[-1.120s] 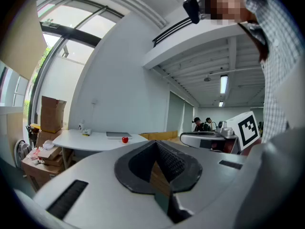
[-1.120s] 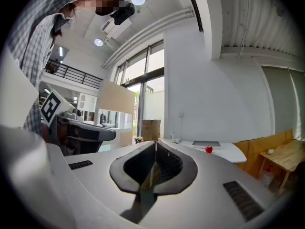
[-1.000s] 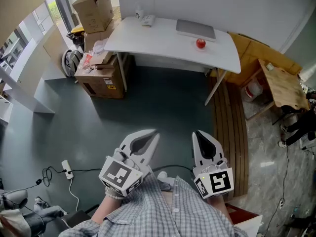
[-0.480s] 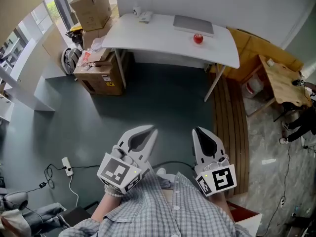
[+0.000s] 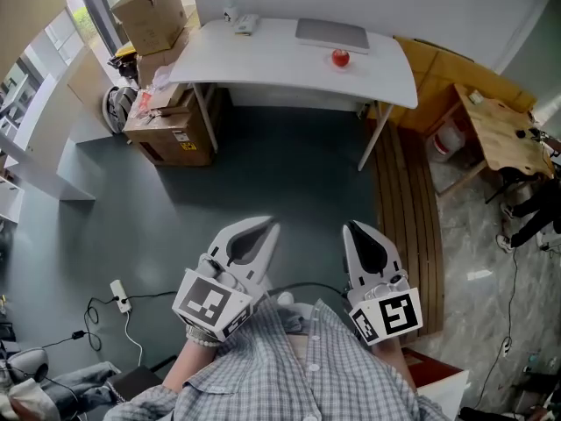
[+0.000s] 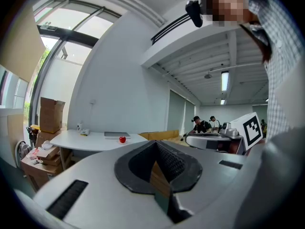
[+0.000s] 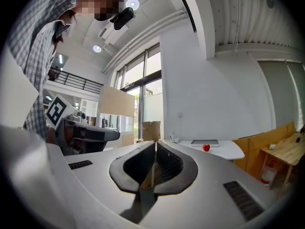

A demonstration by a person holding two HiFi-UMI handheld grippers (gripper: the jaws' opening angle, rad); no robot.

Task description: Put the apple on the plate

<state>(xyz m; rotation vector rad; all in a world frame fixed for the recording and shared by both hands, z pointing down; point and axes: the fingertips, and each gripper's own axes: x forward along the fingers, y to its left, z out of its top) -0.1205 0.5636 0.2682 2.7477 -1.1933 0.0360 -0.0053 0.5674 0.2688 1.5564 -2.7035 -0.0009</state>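
Observation:
A small red apple (image 5: 340, 57) sits on a white table (image 5: 263, 60) far ahead, across a dark floor. Just behind it lies a flat grey rectangular plate (image 5: 331, 35). My left gripper (image 5: 263, 228) and right gripper (image 5: 353, 228) are held level side by side close to the person's body, far short of the table. Both are shut with nothing between the jaws. The left gripper view shows the apple (image 6: 122, 139) tiny beyond the closed left gripper (image 6: 155, 143). From the right gripper (image 7: 156, 142) the apple (image 7: 206, 147) appears right of centre.
Cardboard boxes (image 5: 149, 11) stand stacked at the table's left end, one (image 5: 171, 134) on the floor. Wooden slats (image 5: 408, 209) and a wooden bench (image 5: 500, 134) lie to the right. Cables and a power strip (image 5: 118, 296) trail on the floor at lower left. Small items (image 5: 245, 24) sit at the table's back.
The table with the apple has shifted a little up and left in the head view. Both grippers keep about the same place in the picture and stay shut.

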